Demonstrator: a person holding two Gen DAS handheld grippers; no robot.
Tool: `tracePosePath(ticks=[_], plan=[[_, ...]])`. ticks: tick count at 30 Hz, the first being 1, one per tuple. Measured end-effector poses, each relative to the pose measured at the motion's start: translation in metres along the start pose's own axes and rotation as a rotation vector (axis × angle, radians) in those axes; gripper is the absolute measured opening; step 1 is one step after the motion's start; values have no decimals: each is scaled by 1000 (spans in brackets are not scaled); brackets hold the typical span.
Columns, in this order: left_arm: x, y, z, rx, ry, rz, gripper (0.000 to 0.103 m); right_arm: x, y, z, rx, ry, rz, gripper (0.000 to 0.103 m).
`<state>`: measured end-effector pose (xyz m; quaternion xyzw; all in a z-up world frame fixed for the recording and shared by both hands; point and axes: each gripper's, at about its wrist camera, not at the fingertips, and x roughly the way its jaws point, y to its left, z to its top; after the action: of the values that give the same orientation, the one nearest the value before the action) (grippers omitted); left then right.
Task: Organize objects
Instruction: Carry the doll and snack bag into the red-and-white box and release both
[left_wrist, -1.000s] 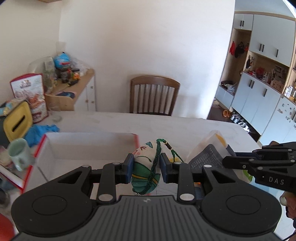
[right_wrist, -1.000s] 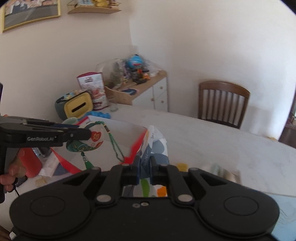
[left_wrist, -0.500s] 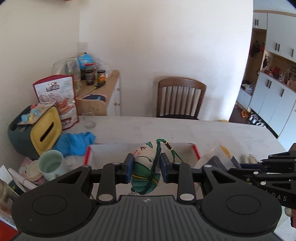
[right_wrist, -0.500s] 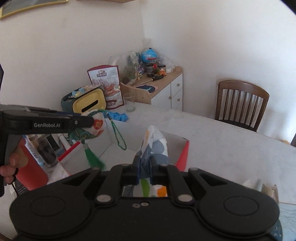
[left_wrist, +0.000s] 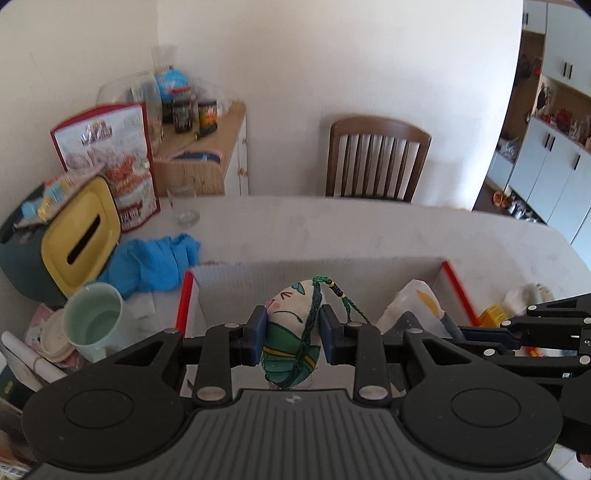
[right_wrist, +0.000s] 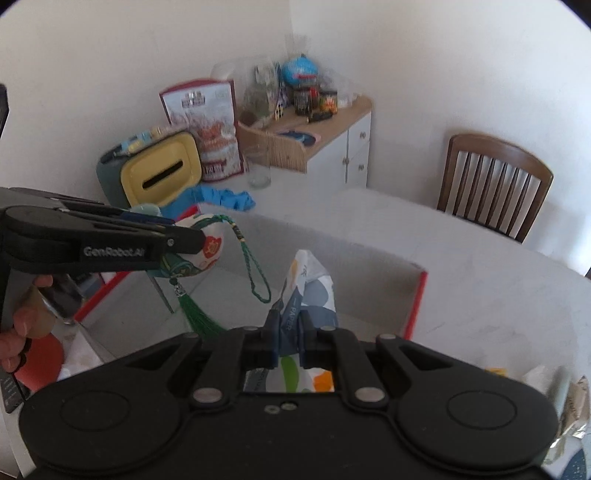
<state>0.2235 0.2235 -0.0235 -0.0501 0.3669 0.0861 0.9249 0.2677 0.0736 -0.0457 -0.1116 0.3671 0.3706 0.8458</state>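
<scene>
A small stuffed sachet (left_wrist: 290, 332), white and green with a braided green cord and a tassel, is clamped between the pads of the left gripper (left_wrist: 290, 339), whose jaws are narrowed onto its sides. A printed paper tissue pack (right_wrist: 306, 291) is pinched by the right gripper (right_wrist: 289, 339), whose jaws are almost fully closed on it. Both things are held in the air above the open cardboard box (left_wrist: 332, 267) with red edges, which stands on the white table (left_wrist: 351, 229).

The step in hand is judged to be the placing of both things into the box. It would be done well if each gripper is lowered inside the walls before the jaws are released, and if the hanging tassel (right_wrist: 201, 317) is kept away from the left red edge, where it could be caught.

The box floor looks mostly free in the right wrist view. To the left of the box a green mug (left_wrist: 96, 321), a blue cloth (left_wrist: 155, 262) and a yellow tissue box (left_wrist: 79, 245) stand near, so little room is left there. The two grippers are close together and should be kept apart.
</scene>
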Motion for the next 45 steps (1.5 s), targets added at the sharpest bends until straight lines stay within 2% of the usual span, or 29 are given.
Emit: tracePosePath(ticks=[10,21,30,34,36,38,45], plan=[[56,10,-12,25,124,18,29,47,12,-9,3,113,-20,8],[85,11,-19,50,233,-18,30,75,17,-17,17,227,-46,8],[88,6,-18,83,240,-45,31,78,16,-18,23,258,-56,9],[85,5,-19,77,233,-56,32,75,16,-17,22,260,-59,16],[83,5,-19,68,230,-59,38,73,15,-17,27,260,-57,18],[79,4,-21,63,215,-55,52,70,14,-18,35,261,-56,20],[62,-1,-21,65,179,-56,54,47,8,-19,56,214,-42,36]])
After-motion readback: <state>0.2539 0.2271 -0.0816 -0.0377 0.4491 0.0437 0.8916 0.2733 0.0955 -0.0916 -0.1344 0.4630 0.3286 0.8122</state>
